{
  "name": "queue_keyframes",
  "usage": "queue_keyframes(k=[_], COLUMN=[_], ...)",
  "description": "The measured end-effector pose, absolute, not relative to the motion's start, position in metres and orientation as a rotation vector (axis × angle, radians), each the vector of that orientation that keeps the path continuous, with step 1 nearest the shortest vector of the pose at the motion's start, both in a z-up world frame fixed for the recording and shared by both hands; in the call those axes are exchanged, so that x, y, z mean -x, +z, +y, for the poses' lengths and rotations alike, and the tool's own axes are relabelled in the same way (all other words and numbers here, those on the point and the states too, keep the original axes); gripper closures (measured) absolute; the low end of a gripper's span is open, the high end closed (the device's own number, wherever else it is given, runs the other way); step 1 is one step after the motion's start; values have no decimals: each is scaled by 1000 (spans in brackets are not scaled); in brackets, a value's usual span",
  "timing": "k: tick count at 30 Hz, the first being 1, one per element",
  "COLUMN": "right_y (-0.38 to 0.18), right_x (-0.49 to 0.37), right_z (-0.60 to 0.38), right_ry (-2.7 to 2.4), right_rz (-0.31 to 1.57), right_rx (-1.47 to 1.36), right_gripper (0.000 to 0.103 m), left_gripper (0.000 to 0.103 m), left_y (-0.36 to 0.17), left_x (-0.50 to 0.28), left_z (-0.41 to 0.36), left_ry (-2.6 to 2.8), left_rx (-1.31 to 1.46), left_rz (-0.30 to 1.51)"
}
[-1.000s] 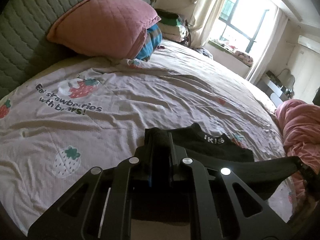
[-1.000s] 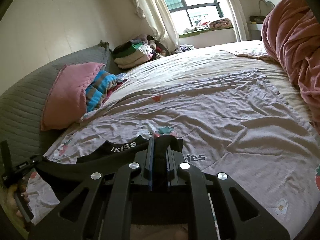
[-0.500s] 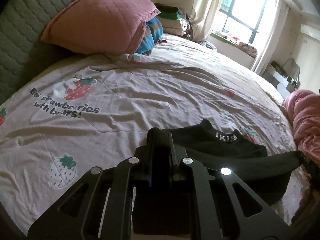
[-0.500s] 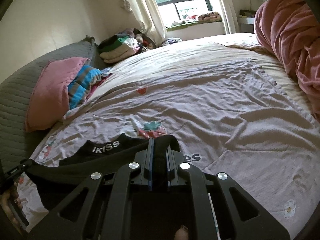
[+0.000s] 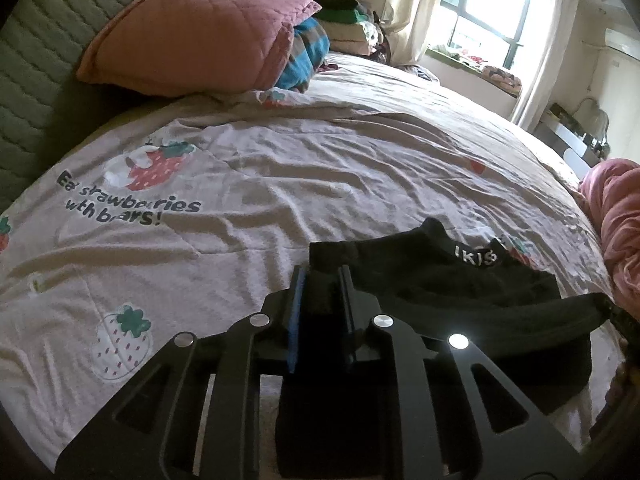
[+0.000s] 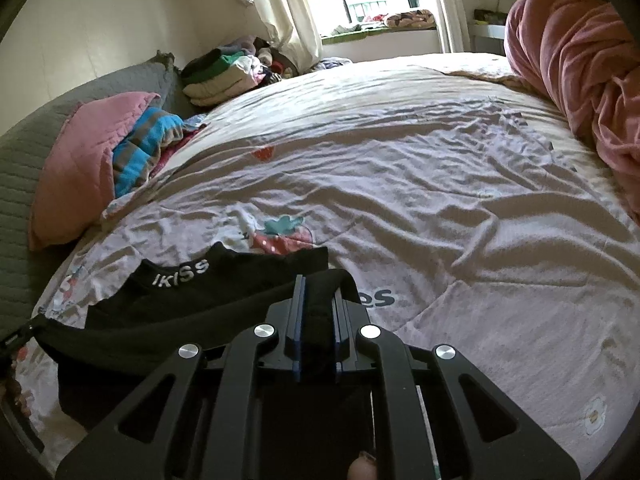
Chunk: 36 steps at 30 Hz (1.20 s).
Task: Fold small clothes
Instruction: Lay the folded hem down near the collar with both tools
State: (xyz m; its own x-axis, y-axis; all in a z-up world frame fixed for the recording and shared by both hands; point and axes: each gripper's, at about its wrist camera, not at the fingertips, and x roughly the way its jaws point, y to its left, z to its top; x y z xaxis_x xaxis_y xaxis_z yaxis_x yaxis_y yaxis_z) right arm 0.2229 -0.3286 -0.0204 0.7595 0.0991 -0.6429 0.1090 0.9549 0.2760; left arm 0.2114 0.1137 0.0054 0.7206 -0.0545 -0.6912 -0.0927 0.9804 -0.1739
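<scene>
A small black garment (image 5: pixel 440 280) with a white-lettered waistband (image 5: pixel 476 258) lies on the strawberry-print sheet (image 5: pixel 280 160). Its near edge is lifted and stretched between my two grippers. My left gripper (image 5: pixel 320 276) has the left corner bunched between its pads; its jaws are opening and the cloth still fills the gap. In the right wrist view, my right gripper (image 6: pixel 318 284) is shut on the right corner of the garment (image 6: pixel 224 292). The taut black edge runs from there to the left gripper at the frame's left edge (image 6: pixel 16 336).
A pink pillow (image 5: pixel 192 28) and a blue striped blanket (image 5: pixel 308 52) lean on the grey quilted headboard (image 5: pixel 32 80). A stack of folded clothes (image 6: pixel 220 76) sits at the far corner. A bunched pink quilt (image 6: pixel 580 60) lies along the right side.
Both grippers have sunk toward the sheet with the garment, and more of it now rests on the bed. The left gripper's pads stand a little wider apart.
</scene>
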Motion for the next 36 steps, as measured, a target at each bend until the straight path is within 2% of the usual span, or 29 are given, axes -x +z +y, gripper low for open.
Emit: queue_keyframes(k=[5, 7, 9, 18, 20, 21, 23, 36], right_y=[-21, -19, -14, 2, 3, 2, 0, -48], right_x=[-220, -216, -210, -176, -170, -167, -163, -168], right_z=[-328, -330, -331, -309, -298, -291, -279, -228], right_ry=[-33, -43, -46, 56, 90, 110, 147, 210], right_rz=[714, 704, 685, 654, 663, 672, 689, 857], right_rx=[-287, -291, -295, -223, -189, -165, -126, 43], right_gripper=[84, 72, 69, 70, 77, 81, 82, 84], left_gripper=[93, 92, 88, 85, 85, 89, 96, 96], left_y=[9, 11, 14, 22, 18, 16, 11, -44], left_x=[-208, -205, -202, -180, -178, -176, -172, -176], left_z=[119, 119, 119, 105, 99, 96, 87, 58], left_ry=[25, 25, 22, -5, -23, -31, -58, -79], left_rx=[216, 218, 220, 170, 155, 149, 135, 51], left_rz=[754, 746, 735, 717, 743, 753, 779, 936])
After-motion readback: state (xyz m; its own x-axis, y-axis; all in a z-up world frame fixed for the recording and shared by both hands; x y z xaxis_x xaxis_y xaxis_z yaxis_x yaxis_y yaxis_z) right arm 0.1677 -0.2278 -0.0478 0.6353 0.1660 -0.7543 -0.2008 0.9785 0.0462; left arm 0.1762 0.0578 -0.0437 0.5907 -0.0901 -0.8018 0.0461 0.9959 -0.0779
